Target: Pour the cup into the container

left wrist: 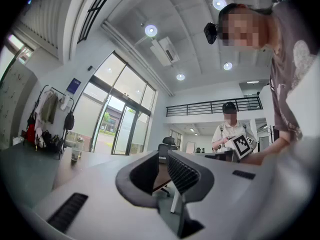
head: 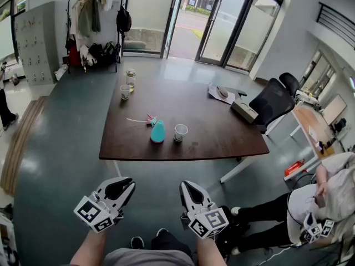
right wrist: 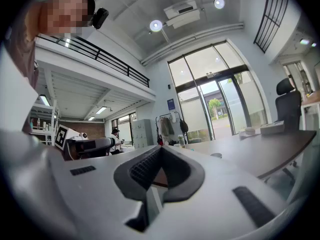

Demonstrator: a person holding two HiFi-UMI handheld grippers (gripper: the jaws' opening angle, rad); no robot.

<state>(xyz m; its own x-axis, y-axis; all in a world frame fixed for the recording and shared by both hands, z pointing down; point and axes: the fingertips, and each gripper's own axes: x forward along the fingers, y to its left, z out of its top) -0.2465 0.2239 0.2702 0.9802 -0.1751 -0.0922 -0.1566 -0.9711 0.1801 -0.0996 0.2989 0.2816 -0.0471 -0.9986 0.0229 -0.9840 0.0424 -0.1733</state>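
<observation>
A white paper cup (head: pixel 181 132) stands upright near the front middle of the dark wooden table (head: pixel 222 137), with a teal rounded container (head: pixel 158 131) just to its left. A glass jar (head: pixel 131 79) and a small cup (head: pixel 125 91) stand at the far left corner. My left gripper (head: pixel 128 183) and right gripper (head: pixel 186 185) are held low over the floor, well short of the table's front edge. Both are shut with nothing in them. The left gripper view looks along its closed gripper (left wrist: pixel 167 176) toward the table, and the right gripper view does the same over its closed gripper (right wrist: pixel 159 176).
A pink object with a white stick (head: pixel 147 118) lies left of the teal container. A tissue box (head: pixel 244 111) and papers (head: pixel 222 93) sit at the table's right side, with a black office chair (head: pixel 272 101) beyond. A seated person (head: pixel 327 198) is at the right. A coat rack (head: pixel 97 26) stands at the back.
</observation>
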